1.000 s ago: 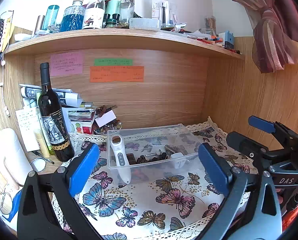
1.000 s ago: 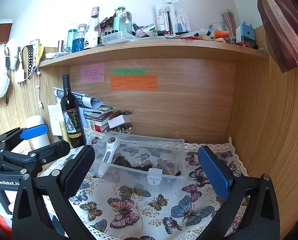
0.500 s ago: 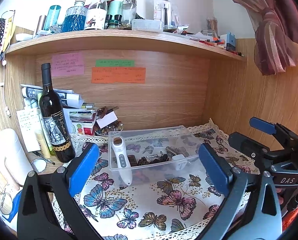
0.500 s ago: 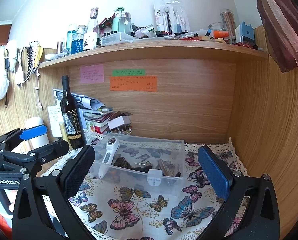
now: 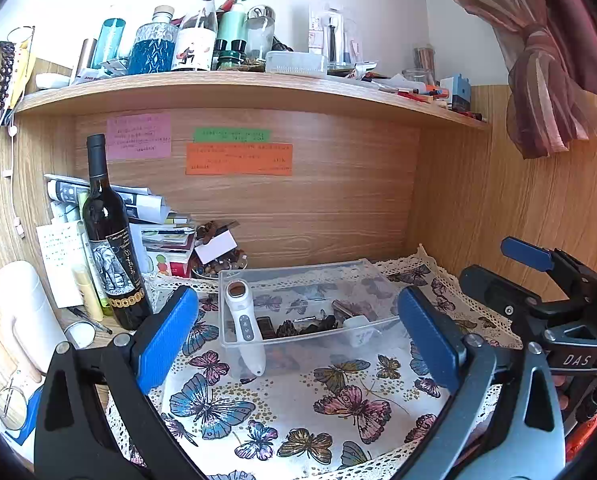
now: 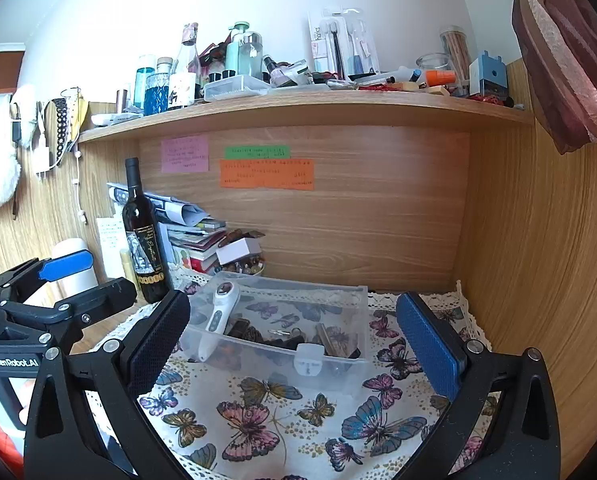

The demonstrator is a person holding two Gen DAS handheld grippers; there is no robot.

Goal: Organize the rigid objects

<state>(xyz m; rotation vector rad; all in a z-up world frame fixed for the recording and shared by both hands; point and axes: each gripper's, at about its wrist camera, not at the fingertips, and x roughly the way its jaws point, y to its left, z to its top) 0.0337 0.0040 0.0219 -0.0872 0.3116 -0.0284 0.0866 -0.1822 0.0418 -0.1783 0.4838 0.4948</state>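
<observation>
A clear plastic box (image 5: 362, 272) stands on the butterfly cloth (image 5: 282, 396) under the shelf. A white handheld device (image 5: 244, 326) leans upright in its left end, with several small dark items (image 5: 298, 326) on its floor. The box (image 6: 338, 292) and the white device (image 6: 218, 320) also show in the right wrist view. My left gripper (image 5: 298, 344) is open and empty, a short way in front of the box. My right gripper (image 6: 294, 352) is open and empty, also in front of the box. Each gripper appears at the edge of the other's view.
A dark wine bottle (image 5: 112, 248) stands left of the box, beside a pile of books and papers (image 5: 166, 240) and a white cylinder (image 5: 26, 320). A bowl of small beads (image 5: 218, 266) sits behind the box. Wooden walls close the back and right. The shelf above (image 5: 238, 88) is crowded with bottles.
Both grippers have drawn back and risen slightly, so the box appears a little farther and lower. Nothing on the table has moved.
</observation>
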